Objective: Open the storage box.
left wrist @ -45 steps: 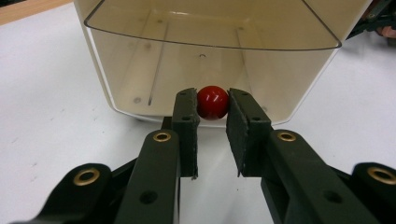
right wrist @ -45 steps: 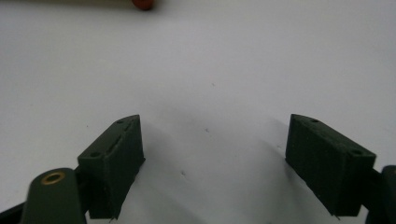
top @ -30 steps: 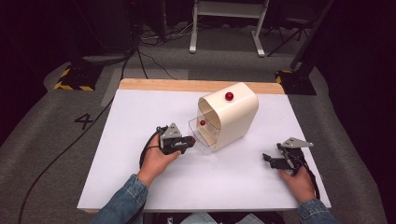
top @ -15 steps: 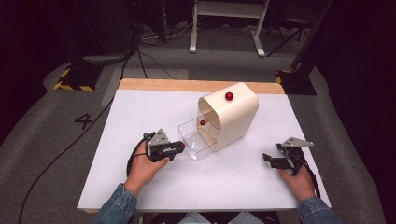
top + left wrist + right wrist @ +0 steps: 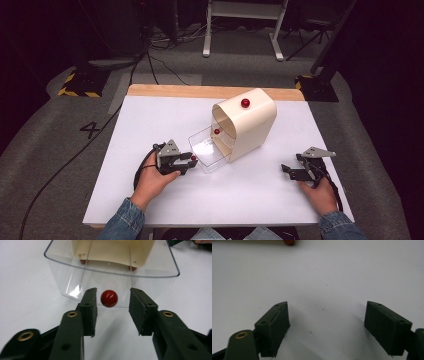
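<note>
A cream, round-topped box (image 5: 247, 127) stands mid-table with a clear plastic drawer (image 5: 206, 150) slid out of its front. On the drawer's front wall sits a small red knob (image 5: 109, 298). My left gripper (image 5: 112, 293) points at that wall; its jaws have just been opening and now stand apart with the knob between them, with a gap on each side of it. From above, the left gripper (image 5: 186, 162) is at the drawer's near end. My right gripper (image 5: 289, 170) rests on the table to the right, open (image 5: 327, 305) and empty.
A second red ball (image 5: 216, 131) shows inside the box opening, and a red knob (image 5: 245, 103) sits on its top. The white table (image 5: 150, 115) has a wooden strip along its far edge. Cables and stands lie on the floor beyond.
My left gripper moved toward the near left, drawing the clear drawer out of the box, then its jaws parted from the red knob. The right gripper stayed where it was.
</note>
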A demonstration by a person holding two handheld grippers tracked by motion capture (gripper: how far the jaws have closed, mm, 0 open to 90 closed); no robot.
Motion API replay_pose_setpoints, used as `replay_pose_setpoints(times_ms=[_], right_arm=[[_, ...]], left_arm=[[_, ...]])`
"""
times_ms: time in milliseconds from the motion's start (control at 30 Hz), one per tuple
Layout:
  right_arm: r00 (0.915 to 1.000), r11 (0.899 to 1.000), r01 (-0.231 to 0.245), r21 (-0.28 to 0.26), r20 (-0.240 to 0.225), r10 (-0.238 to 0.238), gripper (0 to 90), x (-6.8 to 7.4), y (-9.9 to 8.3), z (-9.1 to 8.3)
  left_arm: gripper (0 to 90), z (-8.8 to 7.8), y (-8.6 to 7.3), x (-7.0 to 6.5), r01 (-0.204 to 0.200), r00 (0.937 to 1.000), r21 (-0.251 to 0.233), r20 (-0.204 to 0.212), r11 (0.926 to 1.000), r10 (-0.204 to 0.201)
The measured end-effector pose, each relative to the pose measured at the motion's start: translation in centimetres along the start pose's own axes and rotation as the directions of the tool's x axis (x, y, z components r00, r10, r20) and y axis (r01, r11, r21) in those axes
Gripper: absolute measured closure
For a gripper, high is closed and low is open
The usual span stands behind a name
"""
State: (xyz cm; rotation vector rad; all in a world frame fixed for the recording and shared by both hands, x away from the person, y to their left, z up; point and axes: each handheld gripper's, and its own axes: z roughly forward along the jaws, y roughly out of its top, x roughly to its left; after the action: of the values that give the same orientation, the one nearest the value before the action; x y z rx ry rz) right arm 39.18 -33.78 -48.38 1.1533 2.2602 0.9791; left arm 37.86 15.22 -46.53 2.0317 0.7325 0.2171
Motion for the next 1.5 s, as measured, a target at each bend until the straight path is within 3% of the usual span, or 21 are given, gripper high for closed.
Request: replay_pose_setpoints(times_ms=[233,500,667,767,1000,1300,1500], right_arm=[[1.0000,1.000,-0.004,0.003,-0.004,0.004,20.3,-0.1,0.0,0.0],[1.0000,1.000,-0.005,0.002,-0.005,0.005,20.3,0.0,0.0,0.0],[1.0000,1.000,-0.003,0.002,-0.004,0.003,20.3,0.0,0.0,0.0],[1.0000,1.000,0.001,0.001,0.002,-0.001,20.1,0.0,0.0,0.0],[1.0000,1.000,-0.003,0.003,0.001,0.003,19.5,0.0,0.0,0.0],[1.0000,1.000,-0.004,0.003,0.004,0.004,19.1,0.0,0.0,0.0],[1.0000,1.000,0.000,0.001,0.008,0.000,19.1,0.1,0.0,0.0]], left_arm=[[51.2,-1.3,0.1,0.4,0.019,0.9996,0.003,-0.021,0.9998,-0.019],[47.7,-2.9,2.4,-0.1,-0.001,0.9992,-0.078,-0.039,0.9970,-0.002],[47.2,-3.0,3.8,-0.6,-0.011,0.9993,-0.101,-0.038,0.9949,0.007],[47.5,-2.6,5.4,-1.0,-0.023,0.9995,-0.129,-0.023,0.9914,0.020],[48.5,-1.5,7.0,-1.3,-0.047,0.9989,-0.161,-0.005,0.9857,0.047],[55.3,1.1,8.5,-1.3,-0.055,0.9974,-0.193,0.034,0.9796,0.063],[60.6,2.2,8.9,-0.9,-0.058,0.9974,-0.199,0.030,0.9783,0.065]])
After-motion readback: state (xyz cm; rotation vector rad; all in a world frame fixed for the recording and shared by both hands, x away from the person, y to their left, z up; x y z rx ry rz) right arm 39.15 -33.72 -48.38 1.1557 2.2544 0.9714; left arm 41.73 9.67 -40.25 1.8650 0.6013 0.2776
